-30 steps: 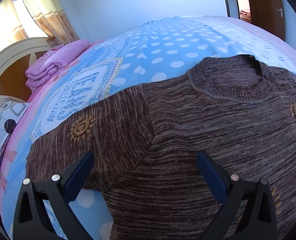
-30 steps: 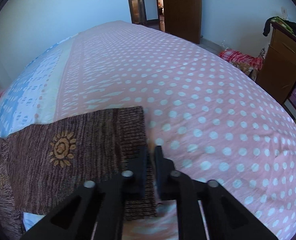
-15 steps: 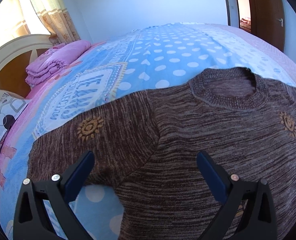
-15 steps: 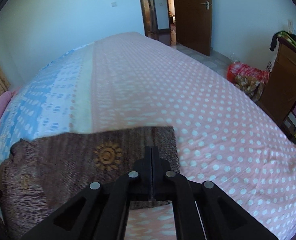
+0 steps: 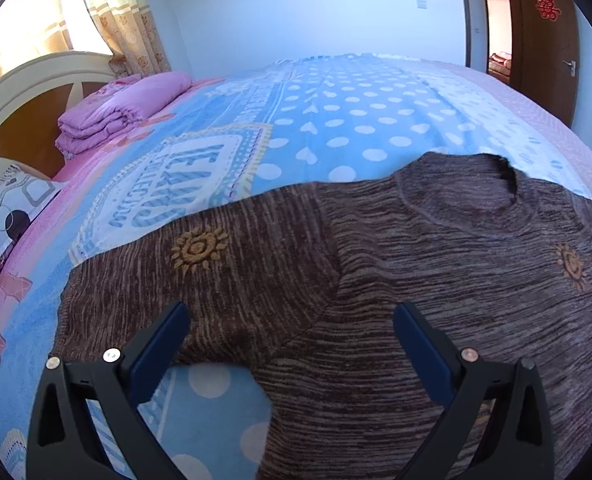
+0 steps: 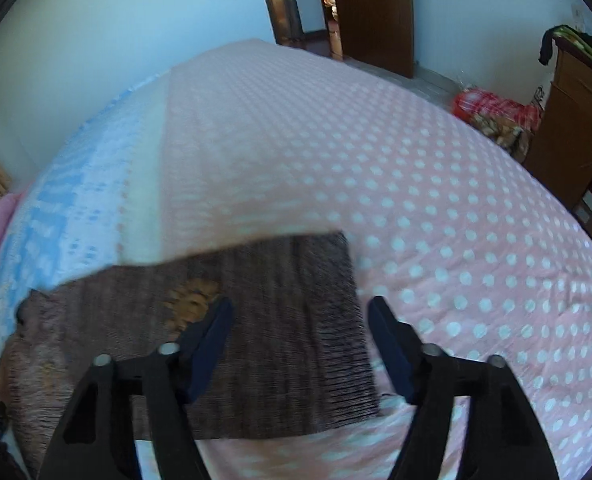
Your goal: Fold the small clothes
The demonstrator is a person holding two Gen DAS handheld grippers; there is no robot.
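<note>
Brown knit sweater (image 5: pixel 436 300) lies flat on the polka-dot bedspread (image 5: pixel 336 120), both sleeves out. Left gripper (image 5: pixel 287 328) wide open, empty, over the armpit seam. Right gripper (image 6: pixel 300 332) also spread, empty – straddling the sleeve cuff (image 6: pixel 336 360). Risk: shallow pinch on thick knit slips mid-fold, or grabs bedspread w/ it – sleeve lands crooked.
</note>
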